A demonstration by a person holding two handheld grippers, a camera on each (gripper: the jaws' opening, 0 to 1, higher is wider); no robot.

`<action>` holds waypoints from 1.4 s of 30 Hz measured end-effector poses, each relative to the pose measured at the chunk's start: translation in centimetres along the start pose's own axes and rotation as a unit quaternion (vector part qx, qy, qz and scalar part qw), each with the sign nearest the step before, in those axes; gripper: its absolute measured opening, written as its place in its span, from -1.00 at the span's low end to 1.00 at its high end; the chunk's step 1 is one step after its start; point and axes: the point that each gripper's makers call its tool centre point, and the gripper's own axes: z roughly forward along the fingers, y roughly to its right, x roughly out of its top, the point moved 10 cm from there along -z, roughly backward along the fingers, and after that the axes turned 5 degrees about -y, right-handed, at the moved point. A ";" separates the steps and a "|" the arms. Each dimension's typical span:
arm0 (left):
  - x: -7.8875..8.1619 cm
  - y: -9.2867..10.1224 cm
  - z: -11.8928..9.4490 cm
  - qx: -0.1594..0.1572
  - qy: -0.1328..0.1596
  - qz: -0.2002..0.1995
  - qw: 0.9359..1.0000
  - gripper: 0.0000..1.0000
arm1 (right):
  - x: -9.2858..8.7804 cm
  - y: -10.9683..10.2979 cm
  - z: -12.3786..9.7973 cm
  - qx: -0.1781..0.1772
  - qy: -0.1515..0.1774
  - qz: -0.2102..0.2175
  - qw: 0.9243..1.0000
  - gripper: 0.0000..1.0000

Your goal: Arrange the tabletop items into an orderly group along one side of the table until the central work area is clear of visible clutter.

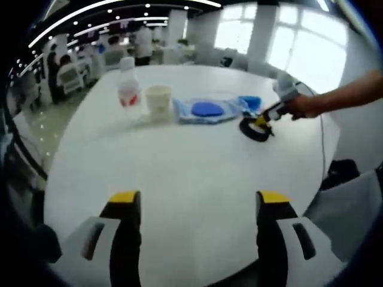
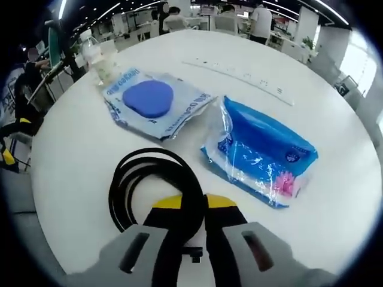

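My left gripper [image 1: 198, 200] stands open over the near part of the white round table [image 1: 191, 173], nothing between its jaws. Across the table in a row are a plastic bottle [image 1: 127, 89], a white cup [image 1: 158, 98], a flat blue packet [image 1: 206, 109] and a blue wipes bag [image 1: 250, 103]. A coil of black cable [image 1: 254, 130] lies just in front of that bag, with my right gripper [image 1: 270, 115] on it, held by a hand [image 1: 305, 106]. In the right gripper view, the right gripper [image 2: 194, 204] is shut on the black cable [image 2: 151, 155], with the wipes bag [image 2: 260, 152] to the right and the blue packet [image 2: 149, 98] beyond.
The bottle [image 2: 93, 51] and cup [image 2: 111, 57] stand near the table edge behind the packet. A long white strip [image 2: 239, 75] lies flat on the far side of the table [image 2: 72, 155]. People and desks fill the room behind. A dark bag [image 1: 341, 170] sits below the table's right edge.
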 end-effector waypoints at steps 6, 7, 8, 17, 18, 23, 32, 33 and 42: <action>-0.2 -0.1 0.1 0.001 0.000 -0.005 1.000 0.51 | 0.4 -0.4 0.1 0.001 -0.002 -0.010 1.000 -0.78; -0.3 -0.1 0.1 0.001 -0.001 -0.005 1.000 0.51 | 0.4 -0.7 -0.2 0.001 -0.001 -0.011 1.000 -0.78; -0.3 -0.1 0.1 0.001 -0.001 -0.006 1.000 0.51 | 0.5 -0.8 -0.2 0.001 -0.001 -0.013 1.000 -0.78; -0.4 -0.2 0.0 0.002 -0.002 -0.007 1.000 0.50 | 0.5 -1.0 -0.4 0.004 -0.002 -0.013 1.000 -0.75; -0.4 -0.2 0.1 0.002 -0.002 -0.008 1.000 0.50 | 0.4 -1.1 -0.5 0.004 -0.002 -0.012 1.000 -0.75; -0.4 -0.1 0.1 0.001 -0.003 -0.007 1.000 0.50 | 0.5 -1.5 -1.0 0.005 -0.002 -0.013 1.000 -0.66; -0.5 -0.2 0.2 -0.001 -0.006 -0.004 1.000 0.50 | 0.5 -1.1 -1.3 0.010 0.010 -0.001 1.000 -0.54; -0.5 -0.2 0.2 -0.001 -0.006 -0.004 1.000 0.50 | 0.5 -1.0 -1.3 0.010 0.012 0.001 1.000 -0.53; -0.4 -0.5 0.2 0.001 -0.004 -0.005 1.000 0.50 | 0.5 -2.2 -3.2 0.012 0.022 0.008 1.000 -0.39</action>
